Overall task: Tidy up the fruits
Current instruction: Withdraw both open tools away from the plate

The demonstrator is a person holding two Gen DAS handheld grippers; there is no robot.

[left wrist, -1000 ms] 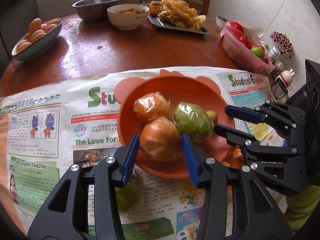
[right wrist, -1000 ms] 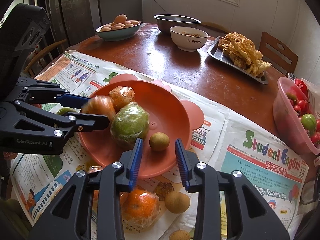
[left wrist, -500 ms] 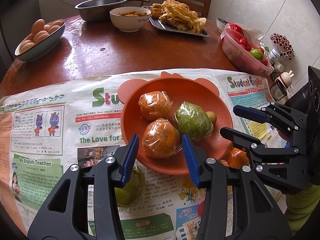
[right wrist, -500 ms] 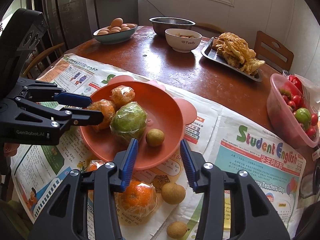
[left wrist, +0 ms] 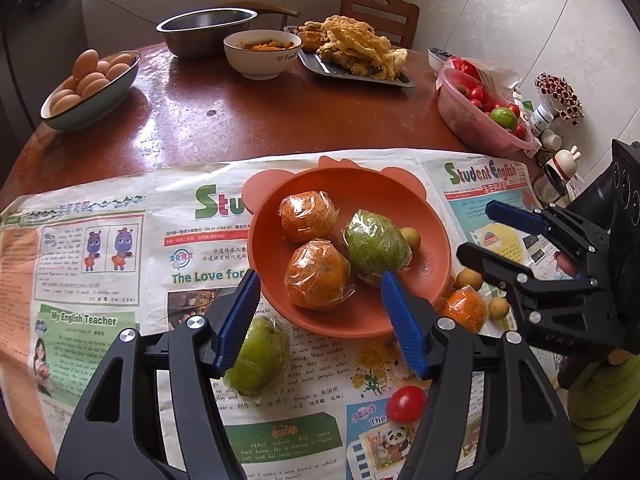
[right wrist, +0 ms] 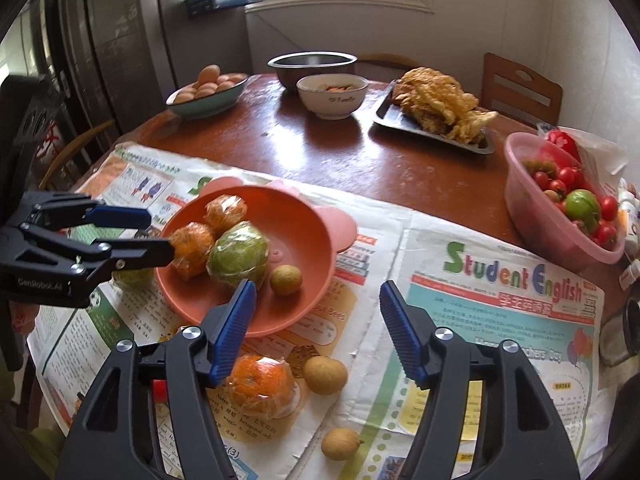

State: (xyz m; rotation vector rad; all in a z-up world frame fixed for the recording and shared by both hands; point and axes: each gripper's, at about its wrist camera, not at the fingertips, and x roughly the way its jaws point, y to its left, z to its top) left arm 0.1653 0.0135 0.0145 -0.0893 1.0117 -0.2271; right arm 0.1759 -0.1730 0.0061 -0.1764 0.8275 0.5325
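An orange eared plate point(left wrist: 432, 280) on newspaper holds two wrapped oranges point(left wrist: 306, 216), a wrapped green fruit point(left wrist: 376, 246) and a longan point(right wrist: 285, 279). My left gripper point(left wrist: 320, 312) hovers at the plate's near rim. Its jaws are opening, and the nearer orange point(left wrist: 318, 276) lies in the plate just beyond the pads, untouched. My right gripper point(right wrist: 316, 292) hangs over newspaper right of the plate, jaws opening with nothing between them. Loose on the paper lie a wrapped orange point(right wrist: 260, 384), longans point(right wrist: 325, 374), a wrapped green fruit point(left wrist: 258, 356) and a cherry tomato point(left wrist: 406, 404).
Farther back on the round wooden table stand a bowl of eggs point(left wrist: 92, 88), a steel bowl point(left wrist: 204, 32), a white bowl point(right wrist: 332, 96) and a tray of fried food point(right wrist: 436, 112). A pink tub of tomatoes point(right wrist: 560, 204) and small bottles point(left wrist: 556, 160) crowd the right edge.
The left gripper let go of the wrapped orange, which now rests in the plate, and its jaws spread. The right gripper's jaws widened and it drew back to the right of the plate.
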